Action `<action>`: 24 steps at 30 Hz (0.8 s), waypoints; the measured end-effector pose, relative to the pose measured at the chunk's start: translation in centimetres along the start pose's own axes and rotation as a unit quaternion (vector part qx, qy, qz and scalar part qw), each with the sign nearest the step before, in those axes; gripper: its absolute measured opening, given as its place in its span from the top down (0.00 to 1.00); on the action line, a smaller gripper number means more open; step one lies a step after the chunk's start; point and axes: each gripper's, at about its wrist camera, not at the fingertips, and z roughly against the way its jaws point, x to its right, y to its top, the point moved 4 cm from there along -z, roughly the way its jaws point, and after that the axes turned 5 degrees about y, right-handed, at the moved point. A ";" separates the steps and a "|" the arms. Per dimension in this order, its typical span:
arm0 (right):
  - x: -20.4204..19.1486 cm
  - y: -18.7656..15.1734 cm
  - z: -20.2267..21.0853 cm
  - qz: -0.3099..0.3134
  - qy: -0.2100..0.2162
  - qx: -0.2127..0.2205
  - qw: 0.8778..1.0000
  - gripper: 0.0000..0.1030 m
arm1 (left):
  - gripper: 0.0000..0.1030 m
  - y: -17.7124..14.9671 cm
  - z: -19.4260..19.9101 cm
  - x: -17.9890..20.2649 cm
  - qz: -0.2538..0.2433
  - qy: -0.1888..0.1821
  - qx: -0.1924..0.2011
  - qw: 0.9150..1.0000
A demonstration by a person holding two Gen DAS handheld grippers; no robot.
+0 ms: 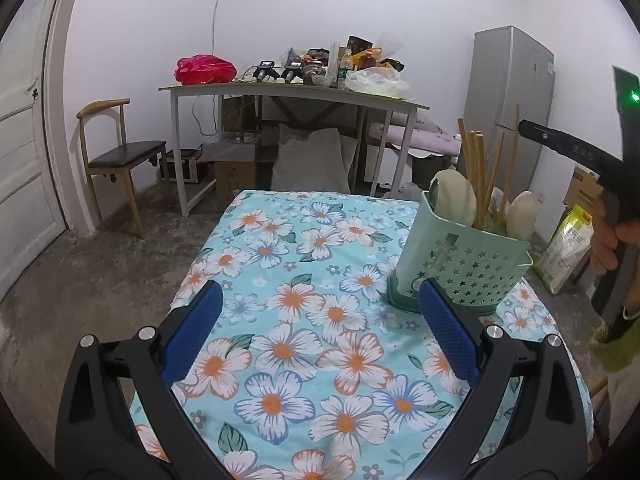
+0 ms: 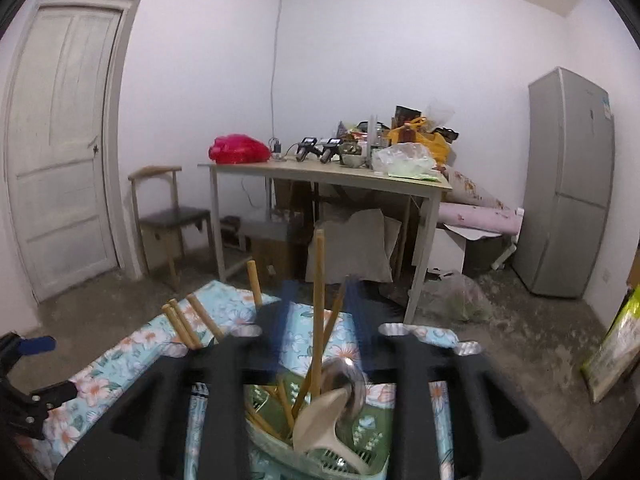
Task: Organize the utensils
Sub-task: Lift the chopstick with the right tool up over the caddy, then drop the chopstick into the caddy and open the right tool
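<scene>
The holder [image 1: 460,264], a pale green plastic basket with star cut-outs, stands on the floral cloth [image 1: 304,344] at the right of the left wrist view, just beyond the right-hand blue pad. It already holds a sheaf of chopsticks [image 1: 478,176] standing upright and several pale spoons [image 1: 454,200]. No loose utensil shows on the cloth in either view.

The left gripper [image 1: 320,336] hangs low over the cloth with its jaws wide apart and nothing between them. The right gripper [image 2: 318,316] sits directly above the holder, in the lower middle of its own view; its blue fingers are blurred. A chopstick [image 2: 319,304] rises between them, but whether they press on it cannot be told.

The chopsticks look light, stiff and thin, so they would likely roll or pivot in a loose pinch; a hold around mid-shaft seems best. The spoons look smooth and probably slippery on the bowl, perhaps brittle if ceramic; the handle is the safer place. The holder itself appears light and top-heavy, so a sideways nudge could tip it.
</scene>
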 end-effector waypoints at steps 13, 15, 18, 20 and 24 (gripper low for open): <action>-1.5 -6.7 8.1 -0.083 -0.072 -0.014 0.994 0.06 | 0.08 1.2 -0.1 1.8 0.008 -0.022 0.004 1.000; -2.2 -8.8 8.0 -0.089 -0.096 -0.031 0.991 0.06 | 0.08 1.0 -0.3 2.4 0.000 -0.018 -0.004 1.000; -3.0 -11.6 7.2 -0.106 -0.121 -0.080 0.984 0.06 | 0.08 0.5 -0.4 3.2 -0.013 -0.016 -0.009 1.000; -3.2 -13.1 6.7 -0.115 -0.136 -0.109 0.978 0.06 | 0.08 0.1 -0.4 3.4 -0.016 -0.012 -0.013 1.000; -3.4 -14.7 6.2 -0.120 -0.141 -0.142 0.972 0.06 | 0.08 -0.4 -0.5 3.3 -0.015 0.005 -0.018 1.000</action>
